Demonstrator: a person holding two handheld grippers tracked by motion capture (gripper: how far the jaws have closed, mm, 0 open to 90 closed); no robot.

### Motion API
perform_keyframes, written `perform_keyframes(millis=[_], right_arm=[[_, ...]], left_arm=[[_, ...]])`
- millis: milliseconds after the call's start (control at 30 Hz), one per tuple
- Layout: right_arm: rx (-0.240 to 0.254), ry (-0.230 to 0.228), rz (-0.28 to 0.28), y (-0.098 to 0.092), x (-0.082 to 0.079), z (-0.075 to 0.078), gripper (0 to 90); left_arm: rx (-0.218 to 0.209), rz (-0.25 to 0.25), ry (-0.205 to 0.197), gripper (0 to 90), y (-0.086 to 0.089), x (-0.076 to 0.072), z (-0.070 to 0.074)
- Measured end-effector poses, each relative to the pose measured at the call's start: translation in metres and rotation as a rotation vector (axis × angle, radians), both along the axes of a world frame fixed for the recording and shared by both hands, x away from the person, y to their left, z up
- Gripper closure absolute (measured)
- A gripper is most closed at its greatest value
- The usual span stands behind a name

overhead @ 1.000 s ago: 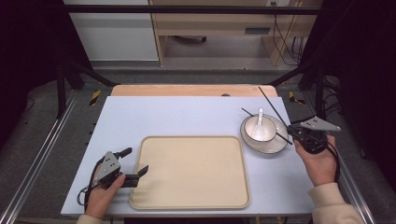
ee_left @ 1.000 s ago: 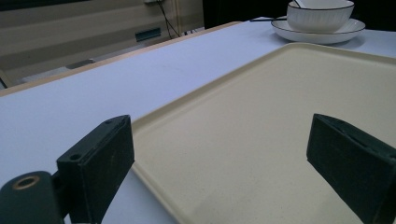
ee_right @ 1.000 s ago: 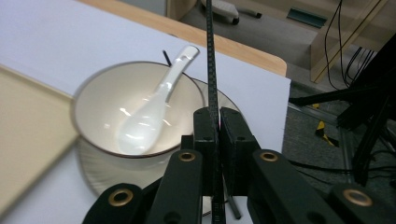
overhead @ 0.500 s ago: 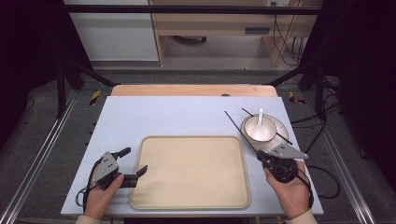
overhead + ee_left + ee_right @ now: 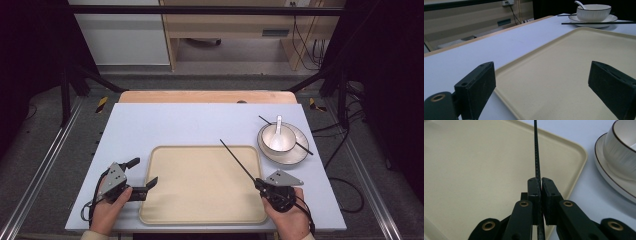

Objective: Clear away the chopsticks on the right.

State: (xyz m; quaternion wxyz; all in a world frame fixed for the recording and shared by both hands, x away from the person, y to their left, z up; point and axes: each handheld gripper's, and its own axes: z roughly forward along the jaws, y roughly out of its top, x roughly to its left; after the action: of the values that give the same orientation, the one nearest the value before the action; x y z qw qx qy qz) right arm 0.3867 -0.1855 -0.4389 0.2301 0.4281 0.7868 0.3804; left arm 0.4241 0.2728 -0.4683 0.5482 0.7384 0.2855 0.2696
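The right gripper has its jaws clamped on one black chopstick, which runs straight out ahead of the jaws and slants over the tray; in the right gripper view the stick passes between the pinched pads and its far tip is cut off at the top edge. The left gripper rests with its jaws spread wide and nothing between them, one jaw over the tray's near corner, the other just outside the rim. As a judgement, the job looks like moving the tableware onto the tray, and it is at an early stage: one chopstick is lifted and poised above the tray but not laid down, while the second chopstick lies across the saucer, well ahead of and to the right of the right jaws, with the bowl and spoon untouched. Whether the held stick's tip touches the tray cannot be told. The bowl's contents, if any, are hard to make out, and the spoon's end is hidden inside it.
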Motion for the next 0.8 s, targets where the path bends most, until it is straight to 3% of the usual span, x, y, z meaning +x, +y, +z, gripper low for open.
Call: perform_keyframes(millis=[467, 667, 800], right_arm=[[-0.046, 0.031, -0.032, 0.016, -0.013, -0.012, 85.7], [-0.077, 0.066, -0.032, 0.027, -0.016, -0.019, 85.7], [-0.049, 0.097, -0.033, 0.034, -0.019, -0.023, 85.6]], left_arm=[[-0.01, -0.003, -0.003, 7.2, 0.0, 0.0, 0.001], [-0.016, -0.001, -0.002, 7.2, 0.001, -0.001, 0.001], [-0.023, 0.001, -0.004, 7.2, 0.002, 0.0, 0.002]])
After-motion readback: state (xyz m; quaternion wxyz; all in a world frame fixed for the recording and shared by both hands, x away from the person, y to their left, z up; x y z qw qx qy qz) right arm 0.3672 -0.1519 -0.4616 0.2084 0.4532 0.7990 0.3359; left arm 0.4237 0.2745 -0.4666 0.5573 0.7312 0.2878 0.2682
